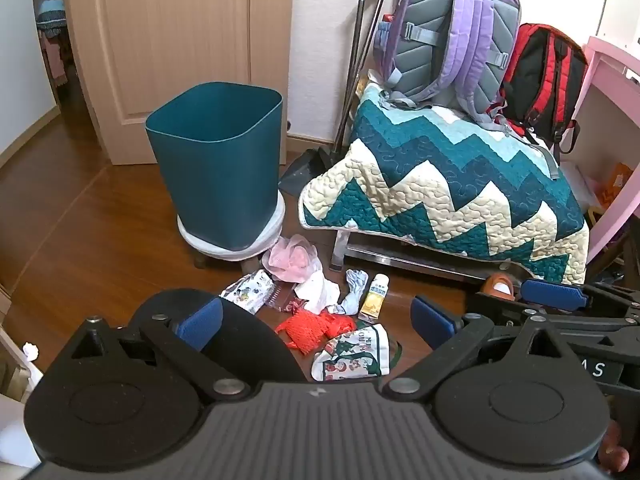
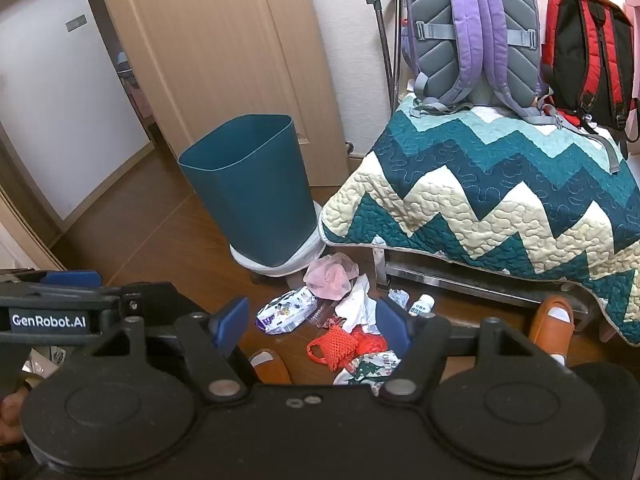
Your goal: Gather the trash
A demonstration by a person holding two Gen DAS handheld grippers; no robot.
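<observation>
A heap of trash lies on the wood floor: a pink foam net [image 1: 290, 258], crumpled white tissue [image 1: 318, 290], a printed wrapper [image 1: 250, 290], a red mesh bag [image 1: 316, 326], a small bottle [image 1: 374, 296] and a green-and-white printed bag [image 1: 354, 354]. Behind the heap a teal bin [image 1: 218, 160] stands on a low white stool. My left gripper [image 1: 316, 308] hovers open above the heap, holding nothing. My right gripper [image 2: 312, 320] is open too, over the red mesh bag [image 2: 344, 344] and tissue [image 2: 356, 304], near the bin [image 2: 256, 188].
A zigzag quilt [image 1: 440, 184] covers a metal-legged seat on the right, carrying a purple backpack [image 1: 452, 36] and a red one [image 1: 544, 76]. A dustpan [image 1: 300, 168] leans by the wall. A person's orange slippers [image 2: 552, 320] stand beside the heap. A door [image 1: 172, 32] is behind the bin.
</observation>
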